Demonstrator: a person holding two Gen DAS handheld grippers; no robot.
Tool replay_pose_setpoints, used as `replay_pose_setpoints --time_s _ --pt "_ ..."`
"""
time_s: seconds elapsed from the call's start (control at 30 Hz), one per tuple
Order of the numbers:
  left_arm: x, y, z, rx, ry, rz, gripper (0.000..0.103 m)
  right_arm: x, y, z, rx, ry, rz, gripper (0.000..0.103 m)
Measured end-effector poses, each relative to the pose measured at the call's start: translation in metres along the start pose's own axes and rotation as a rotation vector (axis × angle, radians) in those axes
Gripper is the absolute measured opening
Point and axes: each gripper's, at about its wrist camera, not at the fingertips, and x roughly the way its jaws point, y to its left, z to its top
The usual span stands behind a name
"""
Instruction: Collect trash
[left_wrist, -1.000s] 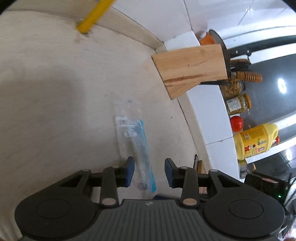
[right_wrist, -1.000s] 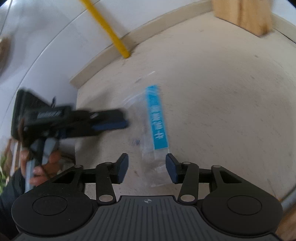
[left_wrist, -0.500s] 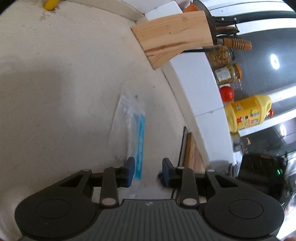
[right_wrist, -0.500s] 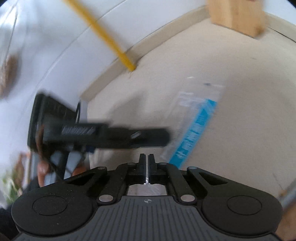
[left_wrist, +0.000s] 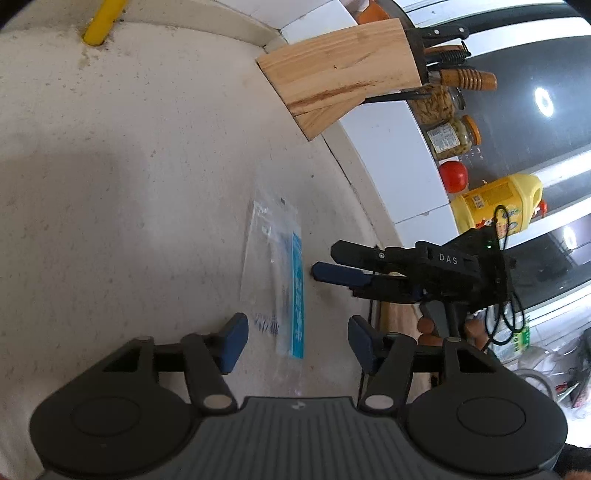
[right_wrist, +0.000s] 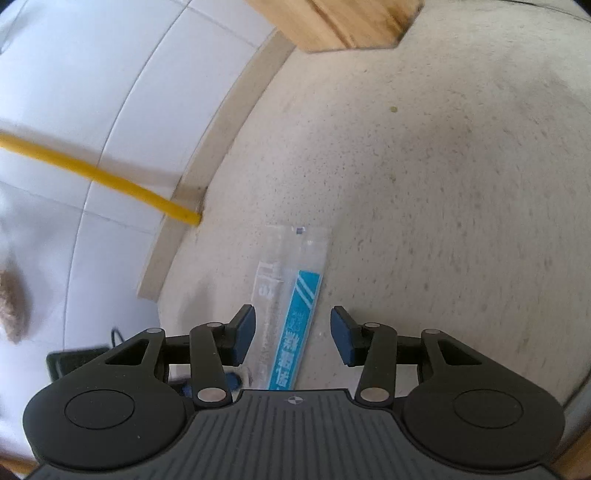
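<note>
On beige countertop, clear plastic wrapper with blue strip (left_wrist: 282, 280) lies flat, near wooden knife block (left_wrist: 340, 74). Left gripper (left_wrist: 293, 343) hovers at wrapper's near end, jaws half open, nothing held. Right gripper (right_wrist: 291, 339) straddles wrapper lengthwise, jaws half open, pads not pressing it; likely lined up for pinch. Versus half second earlier: both grippers' jaws just opened; right was shut. Right gripper now shows in left view, tips beside wrapper's blue edge.
</note>
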Motion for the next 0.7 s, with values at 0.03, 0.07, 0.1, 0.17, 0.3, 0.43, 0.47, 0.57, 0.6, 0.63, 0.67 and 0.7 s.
replay_pose_setpoints --time_s 0.03,0.07,0.1,0.17,0.3,0.43,0.47,0.57,0.6,0.63,0.67,0.7 --pt "0.005 -0.003 0.003 0.021 0.002 0.004 0.054 0.002 -0.003 0.004 0.02 0.014 0.019 0.054" --pt "0.011 -0.006 0.005 0.035 0.011 0.0 0.054 0.006 -0.005 0.007 0.033 0.028 0.043 0.054" --pt "0.018 -0.009 0.006 0.045 0.025 -0.005 0.054 0.013 -0.005 0.01 0.049 0.045 0.068 0.054" --pt "0.029 -0.014 0.005 0.065 0.049 -0.013 0.049 0.031 0.001 0.009 0.064 0.109 0.124 0.054" --pt "0.049 -0.023 -0.006 0.099 0.129 0.012 0.014 0.059 0.031 -0.01 -0.035 0.152 0.084 0.021" --pt "0.045 -0.027 -0.009 0.116 0.109 0.05 0.009 0.06 0.044 -0.019 -0.096 0.16 0.067 0.017" --pt "0.041 -0.029 -0.01 0.13 0.104 0.053 0.009 0.059 0.049 -0.022 -0.122 0.169 0.068 0.015" --pt "0.029 -0.042 -0.015 0.182 0.074 0.07 0.009 0.052 0.06 -0.027 -0.165 0.164 0.07 0.013" --pt "0.025 -0.046 -0.016 0.194 0.061 0.071 0.009 0.044 0.062 -0.027 -0.174 0.16 0.076 0.012" --pt "0.018 -0.051 -0.018 0.204 0.046 0.068 0.009 0.041 0.066 -0.028 -0.181 0.155 0.084 0.012" --pt "0.013 -0.054 -0.018 0.211 0.035 0.067 0.009 0.043 0.068 -0.027 -0.183 0.149 0.098 0.012" --pt "0.007 -0.058 -0.02 0.221 0.022 0.07 0.009 0.04 0.073 -0.029 -0.185 0.141 0.112 0.012"
